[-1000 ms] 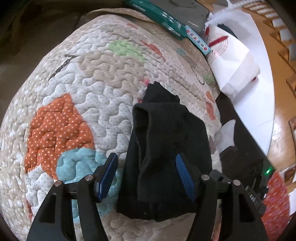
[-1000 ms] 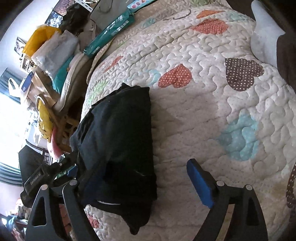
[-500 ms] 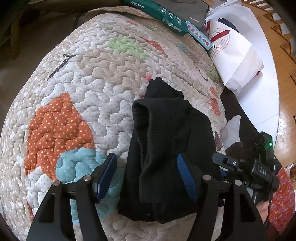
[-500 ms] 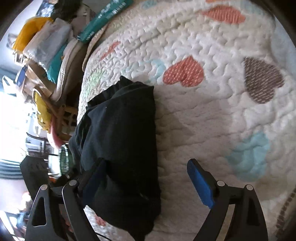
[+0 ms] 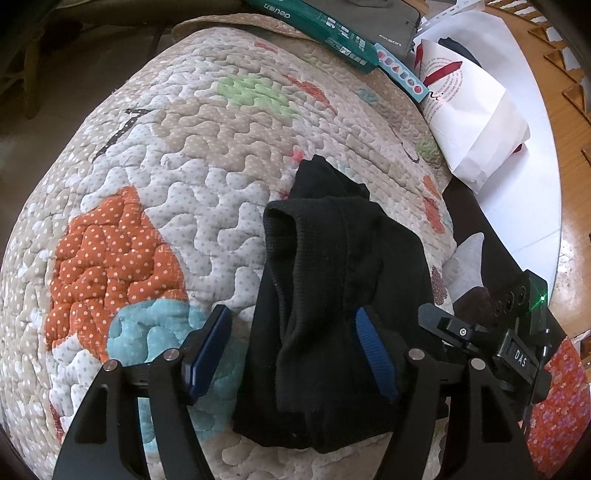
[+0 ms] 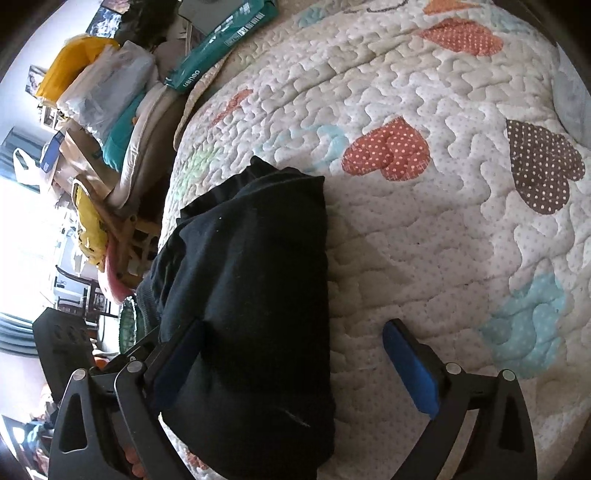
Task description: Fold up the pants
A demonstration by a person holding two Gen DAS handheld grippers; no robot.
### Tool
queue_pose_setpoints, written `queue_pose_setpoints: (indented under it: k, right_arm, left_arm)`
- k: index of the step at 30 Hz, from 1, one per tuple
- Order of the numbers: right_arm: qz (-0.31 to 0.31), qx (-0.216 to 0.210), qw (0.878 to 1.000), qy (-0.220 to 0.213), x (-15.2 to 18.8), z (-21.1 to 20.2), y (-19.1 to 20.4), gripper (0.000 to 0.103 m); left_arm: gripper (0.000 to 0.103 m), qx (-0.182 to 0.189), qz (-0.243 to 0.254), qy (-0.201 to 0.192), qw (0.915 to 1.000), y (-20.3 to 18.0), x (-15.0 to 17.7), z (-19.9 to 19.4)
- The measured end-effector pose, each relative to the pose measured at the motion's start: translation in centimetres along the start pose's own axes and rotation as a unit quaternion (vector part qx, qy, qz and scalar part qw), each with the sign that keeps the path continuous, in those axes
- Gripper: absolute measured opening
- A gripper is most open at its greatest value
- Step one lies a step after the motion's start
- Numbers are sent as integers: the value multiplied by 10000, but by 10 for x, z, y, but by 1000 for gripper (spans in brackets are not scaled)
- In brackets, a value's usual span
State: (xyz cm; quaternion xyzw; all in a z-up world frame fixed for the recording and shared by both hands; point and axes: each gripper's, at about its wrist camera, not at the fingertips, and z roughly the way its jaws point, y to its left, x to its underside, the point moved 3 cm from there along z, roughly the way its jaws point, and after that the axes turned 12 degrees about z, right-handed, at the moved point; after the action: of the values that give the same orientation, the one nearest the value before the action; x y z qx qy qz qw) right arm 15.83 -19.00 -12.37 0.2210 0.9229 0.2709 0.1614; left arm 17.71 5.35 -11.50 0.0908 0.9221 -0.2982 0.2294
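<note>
The black pants lie folded into a compact bundle on the quilted bedspread. They also show in the right wrist view. My left gripper is open, its blue pads straddling the near part of the bundle, holding nothing. My right gripper is open, its left finger against the bundle's left side and its right finger over bare quilt. The right gripper's body shows in the left wrist view beside the bundle.
A green box and a white paper bag lie at the far edge of the bed. In the right wrist view a pile of bags and folded cloth stands at the left, beyond the bed's edge.
Both grippers have stayed open over the folded bundle. The right gripper has come into the left wrist view at the right. The pants have barely moved.
</note>
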Motion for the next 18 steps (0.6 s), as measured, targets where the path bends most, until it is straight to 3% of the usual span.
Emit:
queue_pose_setpoints:
  k: [7, 9, 10, 11, 13, 15, 18]
  right_arm:
    - [-82, 77, 9999, 11, -2, 10, 14, 101]
    - [-166, 89, 9998, 27, 0, 14, 19, 99]
    - [-264, 75, 9996, 64, 2, 15, 24, 97]
    - [-361, 32, 9993, 123, 4, 17, 28, 81]
    - [-602, 221, 9979, 59, 8, 16, 35, 74]
    - [-827, 318, 9961, 4, 9, 11, 40, 61]
    - [-937, 320, 9950, -93, 4, 2, 44, 55]
  left_arm:
    - [73, 155, 129, 79, 9998, -9, 2, 4]
    - [47, 356, 102, 177, 9992, -11, 4, 6]
    - [44, 287, 114, 156, 9994, -12, 4, 5]
    - [40, 199, 169, 120, 9996, -13, 4, 3]
    - [37, 153, 149, 77, 9997, -13, 5, 1]
    - [36, 133, 182, 41, 9997, -17, 3, 0]
    - [35, 114, 358, -16, 9993, -30, -5, 3]
